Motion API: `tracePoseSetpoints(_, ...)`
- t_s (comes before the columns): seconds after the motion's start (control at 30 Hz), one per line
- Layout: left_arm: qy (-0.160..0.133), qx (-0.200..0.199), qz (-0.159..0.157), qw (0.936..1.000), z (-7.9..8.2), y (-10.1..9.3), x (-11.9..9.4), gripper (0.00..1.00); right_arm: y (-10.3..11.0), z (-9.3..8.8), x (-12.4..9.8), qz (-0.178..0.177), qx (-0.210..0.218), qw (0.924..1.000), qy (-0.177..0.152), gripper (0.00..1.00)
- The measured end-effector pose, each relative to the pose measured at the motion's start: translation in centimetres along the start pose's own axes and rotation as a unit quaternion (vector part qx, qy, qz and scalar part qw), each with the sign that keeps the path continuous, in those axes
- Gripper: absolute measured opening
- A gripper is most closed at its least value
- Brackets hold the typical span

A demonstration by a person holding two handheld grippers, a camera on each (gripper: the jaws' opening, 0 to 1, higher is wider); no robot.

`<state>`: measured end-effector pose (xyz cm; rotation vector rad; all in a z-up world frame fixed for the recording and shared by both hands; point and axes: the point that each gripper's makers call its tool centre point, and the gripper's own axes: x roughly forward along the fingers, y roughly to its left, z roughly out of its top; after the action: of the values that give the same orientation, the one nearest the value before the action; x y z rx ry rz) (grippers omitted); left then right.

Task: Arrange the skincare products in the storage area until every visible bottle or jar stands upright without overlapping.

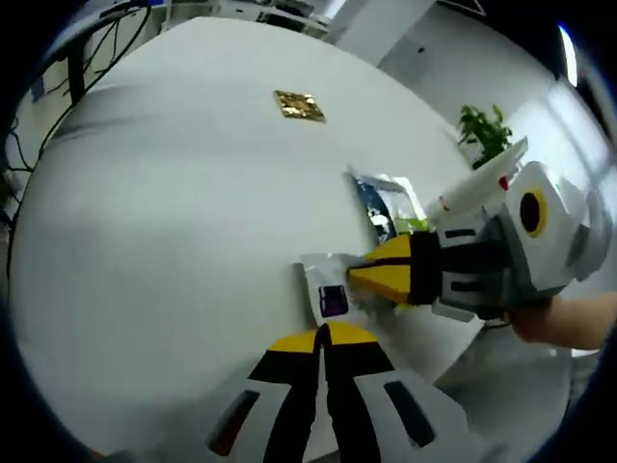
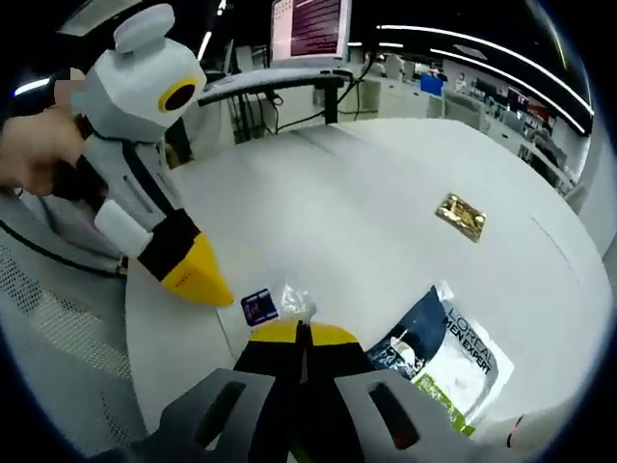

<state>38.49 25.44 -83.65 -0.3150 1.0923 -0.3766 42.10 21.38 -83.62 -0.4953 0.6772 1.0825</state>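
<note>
Both claws meet at a small clear sachet [image 1: 331,289] with a purple label on the white tabletop [image 1: 174,222] — the left claw [image 1: 323,333] closed beside it, the right claw [image 2: 301,330] pinching its crinkled edge. A L'Oréal pouch [image 2: 453,362] lies just beside it — a gold packet [image 2: 460,216] well apart.

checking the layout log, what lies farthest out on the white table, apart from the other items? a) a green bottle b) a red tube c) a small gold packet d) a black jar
c, the small gold packet lies alone on the white table, far beyond the L'Oreal sachet and the small clear sachet near the grippers.
</note>
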Motion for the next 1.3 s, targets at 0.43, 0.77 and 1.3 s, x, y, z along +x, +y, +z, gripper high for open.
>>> tracePoseSetpoints(0.43,0.008,0.097,0.016,0.9951,0.0,0.4,-0.3,0.08,-0.3,0.1,0.0,-0.010,-0.036,0.9993,-0.004,0.01)
tracePoseSetpoints(0.77,-0.052,0.281,-0.008,0.9584,3.3,-3.1,-0.2,0.08,-0.3,0.1,0.0,-0.009,-0.042,0.9991,-0.004,0.01)
tracePoseSetpoints(1.3,-0.003,0.359,0.024,0.9331,2.3,-2.2,2.1,0.15,-0.3,0.1,0.1,-0.002,-0.041,0.9992,-0.004,0.01)
